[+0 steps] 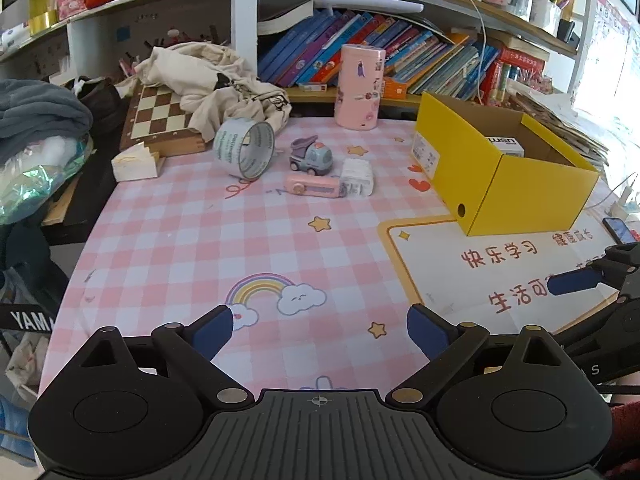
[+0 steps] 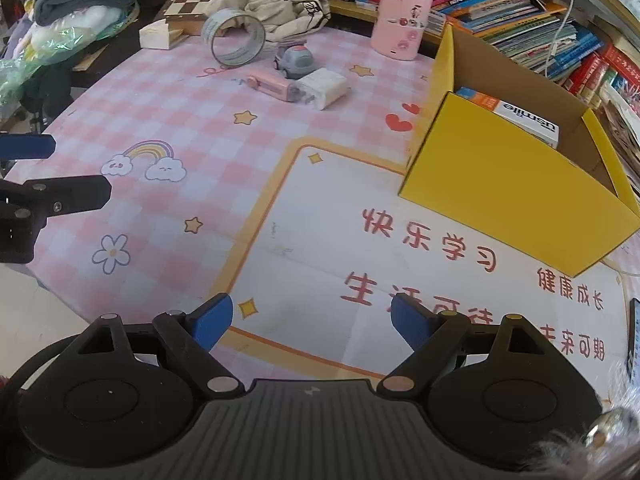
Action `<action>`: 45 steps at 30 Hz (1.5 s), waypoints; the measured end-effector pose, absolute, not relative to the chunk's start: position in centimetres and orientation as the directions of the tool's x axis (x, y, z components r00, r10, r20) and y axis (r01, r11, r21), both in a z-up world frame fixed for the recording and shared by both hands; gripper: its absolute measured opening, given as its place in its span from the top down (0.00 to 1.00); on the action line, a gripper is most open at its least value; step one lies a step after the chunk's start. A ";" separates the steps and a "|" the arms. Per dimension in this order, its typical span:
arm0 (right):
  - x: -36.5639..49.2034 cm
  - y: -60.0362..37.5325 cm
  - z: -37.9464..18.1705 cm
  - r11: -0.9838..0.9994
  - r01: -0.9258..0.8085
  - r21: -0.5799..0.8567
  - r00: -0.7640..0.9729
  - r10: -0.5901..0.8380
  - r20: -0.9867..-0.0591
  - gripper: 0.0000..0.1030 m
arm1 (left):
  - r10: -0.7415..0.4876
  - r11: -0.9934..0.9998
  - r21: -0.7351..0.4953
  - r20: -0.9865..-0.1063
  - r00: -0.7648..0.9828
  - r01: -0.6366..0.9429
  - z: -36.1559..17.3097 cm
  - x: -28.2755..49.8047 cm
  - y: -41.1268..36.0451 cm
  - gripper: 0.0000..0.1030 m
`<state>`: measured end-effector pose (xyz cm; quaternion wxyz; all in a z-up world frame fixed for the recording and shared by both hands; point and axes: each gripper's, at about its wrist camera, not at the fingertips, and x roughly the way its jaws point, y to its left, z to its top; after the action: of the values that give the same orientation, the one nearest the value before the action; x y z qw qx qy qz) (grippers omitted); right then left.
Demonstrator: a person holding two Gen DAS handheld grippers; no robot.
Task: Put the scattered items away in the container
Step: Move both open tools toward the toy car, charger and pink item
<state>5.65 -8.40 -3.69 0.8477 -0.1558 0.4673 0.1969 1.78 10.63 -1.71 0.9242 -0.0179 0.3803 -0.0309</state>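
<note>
Left claw (image 1: pixel 320 330) and right claw (image 2: pixel 312 320) both spread wide, empty, above bench (image 1: pixel 192 240); tape roll (image 1: pixel 244 148), toy truck (image 1: pixel 311 155), possibly charger (image 1: pixel 357 177) well apart from yellow box (image 1: pixel 516 196).

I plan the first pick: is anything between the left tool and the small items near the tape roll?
Nothing visible: only bare tablecloth lies between the open left tool and the toy truck, pink device and white charger.

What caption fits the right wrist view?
Open right gripper hovers over the desk mat; tape roll, toy truck, charger await the yellow box.
</note>
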 end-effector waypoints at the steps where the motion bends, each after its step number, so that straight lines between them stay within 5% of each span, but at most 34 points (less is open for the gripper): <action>1: 5.6 -8.2 -3.7 0.872 -0.483 -0.080 0.484 0.189 -0.855 0.16 | -0.070 0.998 -0.058 -0.702 0.709 0.041 -1.7 1.7 10.7 0.07; 45: 10.6 -7.0 -5.2 0.811 -0.578 -0.089 0.446 0.223 -0.867 0.16 | -0.053 0.999 -0.048 -0.746 0.664 0.026 -3.2 6.8 9.6 0.06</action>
<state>10.61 -6.98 -5.22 0.8290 -0.1898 0.4674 0.2416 6.80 9.61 -3.20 0.9121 -0.0165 0.4091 -0.0215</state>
